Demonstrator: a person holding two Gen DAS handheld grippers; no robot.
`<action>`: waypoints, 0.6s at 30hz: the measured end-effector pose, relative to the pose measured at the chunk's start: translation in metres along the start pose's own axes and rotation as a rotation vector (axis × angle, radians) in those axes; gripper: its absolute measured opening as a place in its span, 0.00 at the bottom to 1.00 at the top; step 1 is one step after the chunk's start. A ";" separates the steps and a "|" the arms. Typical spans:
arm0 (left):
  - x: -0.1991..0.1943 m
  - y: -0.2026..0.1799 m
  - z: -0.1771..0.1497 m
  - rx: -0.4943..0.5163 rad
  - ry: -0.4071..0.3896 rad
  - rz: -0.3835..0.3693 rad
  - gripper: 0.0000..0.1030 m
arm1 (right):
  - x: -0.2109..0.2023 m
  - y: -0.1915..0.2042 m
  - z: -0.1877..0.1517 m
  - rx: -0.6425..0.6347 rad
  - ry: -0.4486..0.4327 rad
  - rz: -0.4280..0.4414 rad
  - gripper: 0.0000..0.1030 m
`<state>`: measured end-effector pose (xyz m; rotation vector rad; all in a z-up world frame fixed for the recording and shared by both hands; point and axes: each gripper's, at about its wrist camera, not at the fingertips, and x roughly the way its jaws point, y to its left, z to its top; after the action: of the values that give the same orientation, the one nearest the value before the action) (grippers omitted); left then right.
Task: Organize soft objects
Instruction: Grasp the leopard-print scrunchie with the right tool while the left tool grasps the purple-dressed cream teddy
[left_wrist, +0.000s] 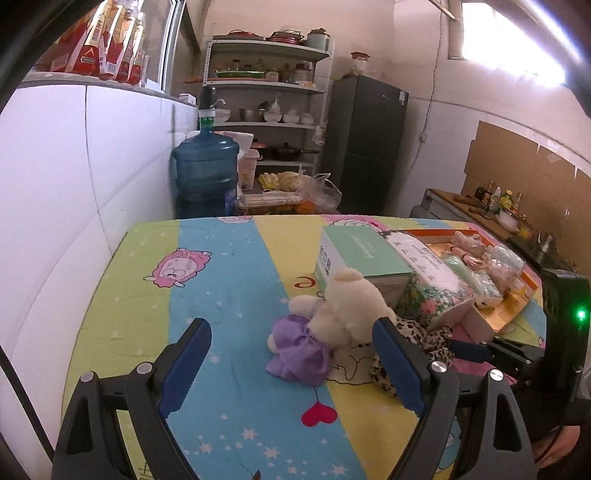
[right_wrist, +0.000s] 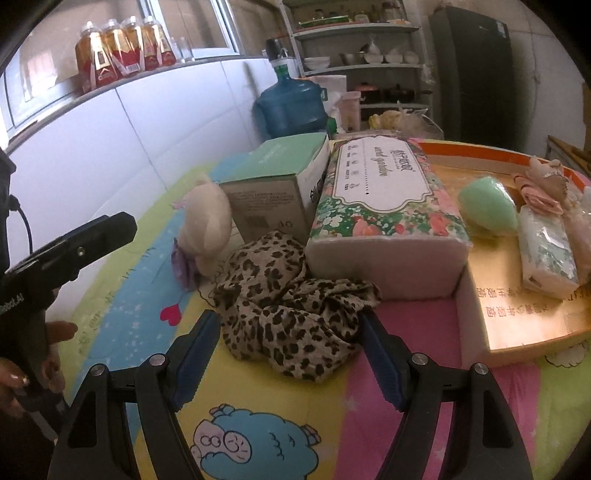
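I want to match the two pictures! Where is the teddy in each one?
Left wrist: teddy at centre, lying on the cloth just ahead of the tongs.
Right wrist: teddy left of centre, beside the green box.
Shared landmark: green box, right behind the teddy.

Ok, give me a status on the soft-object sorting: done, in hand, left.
Done: the green pouch, a wrapped tissue pack and a pink plush already lie in the orange tray.

In hand: nothing. The right gripper is open, its jaws flanking the leopard-print cloth; the left gripper is open too.

Left: that cloth and the cream teddy bear, both lying on the quilt outside the tray.
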<state>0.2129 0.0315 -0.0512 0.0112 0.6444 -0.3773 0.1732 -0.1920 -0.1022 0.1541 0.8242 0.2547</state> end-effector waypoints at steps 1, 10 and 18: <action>0.001 0.000 0.000 0.003 0.002 -0.005 0.86 | 0.002 0.000 0.001 0.000 0.003 -0.001 0.75; 0.013 0.005 -0.004 0.030 0.015 -0.037 0.86 | 0.007 0.003 0.001 -0.005 0.000 -0.004 0.75; 0.029 0.014 -0.004 0.045 0.056 -0.069 0.86 | 0.007 0.004 0.001 -0.005 0.003 -0.024 0.45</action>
<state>0.2365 0.0356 -0.0730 0.0429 0.6927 -0.4594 0.1780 -0.1862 -0.1060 0.1388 0.8277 0.2342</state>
